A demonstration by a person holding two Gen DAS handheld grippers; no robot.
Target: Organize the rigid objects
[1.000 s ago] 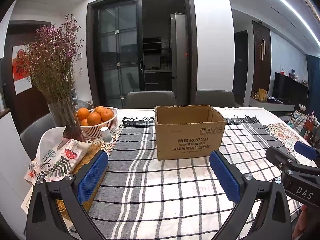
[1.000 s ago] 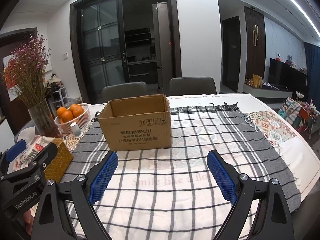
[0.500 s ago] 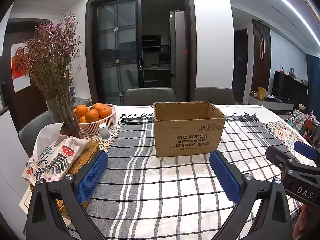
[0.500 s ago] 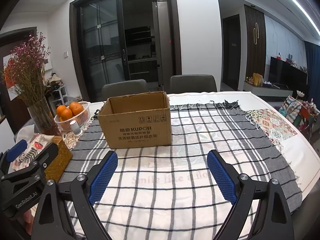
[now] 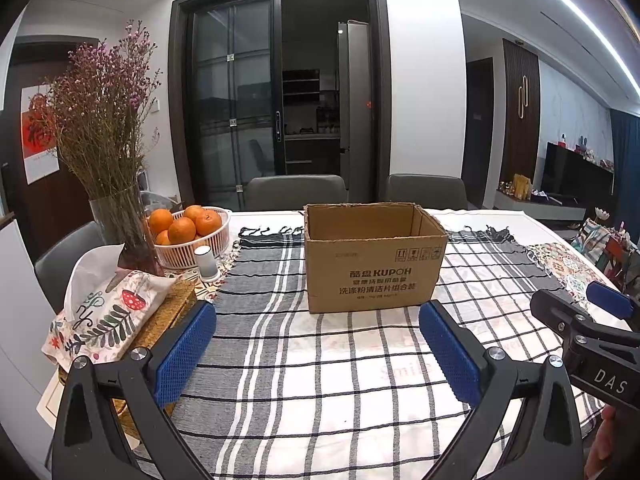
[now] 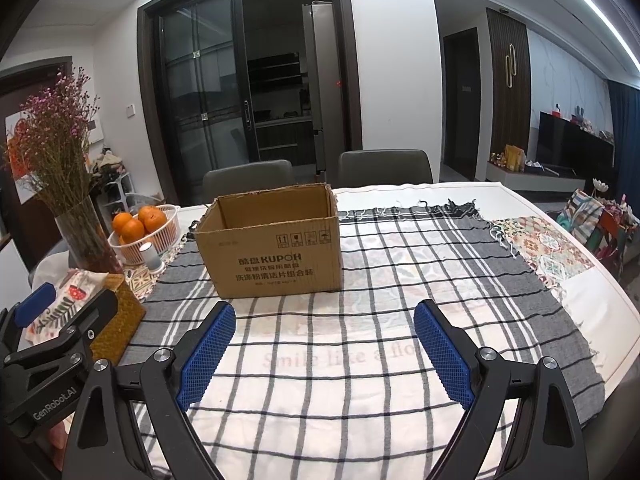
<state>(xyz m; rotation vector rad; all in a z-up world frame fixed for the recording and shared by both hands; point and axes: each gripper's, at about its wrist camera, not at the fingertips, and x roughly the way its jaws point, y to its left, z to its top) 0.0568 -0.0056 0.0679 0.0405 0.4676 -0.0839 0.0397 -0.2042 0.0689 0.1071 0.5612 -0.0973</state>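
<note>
Left wrist view: The left gripper (image 5: pixel 316 354) hovers above the checked tablecloth (image 5: pixel 320 380) with its blue-padded jaws spread wide and nothing between them. The cardboard box (image 5: pixel 374 258) stands upright on the cloth, straight ahead of the jaws and apart from them. Its open top faces up. Its printed long side faces the camera, so the long axis runs left to right across the view. The visible interior shows only bare walls; the box floor is hidden. To the left of the box, a white basket of oranges (image 5: pixel 188 228) sits near the far table edge, with a small white cylinder (image 5: pixel 205 262) just in front of it. A glass vase of dried flowers (image 5: pixel 120 224) stands beside the basket. A patterned tissue cover (image 5: pixel 104 312) lies on a woven tray at the near left. The right gripper (image 5: pixel 592 332) enters at the right edge, seen side-on.

Right wrist view: The right gripper (image 6: pixel 324 350) hovers above the same cloth (image 6: pixel 360 360), jaws spread wide, nothing between them. The box (image 6: pixel 272 246) stands ahead and left of centre, upright, open top up. Its printed long side faces the camera and is turned slightly, so the right end wall shows as a narrow strip. The long axis runs roughly left to right. The left gripper (image 6: pixel 52 332) shows at the lower left edge. Two grey chairs (image 6: pixel 248 178) stand behind the table.
</note>
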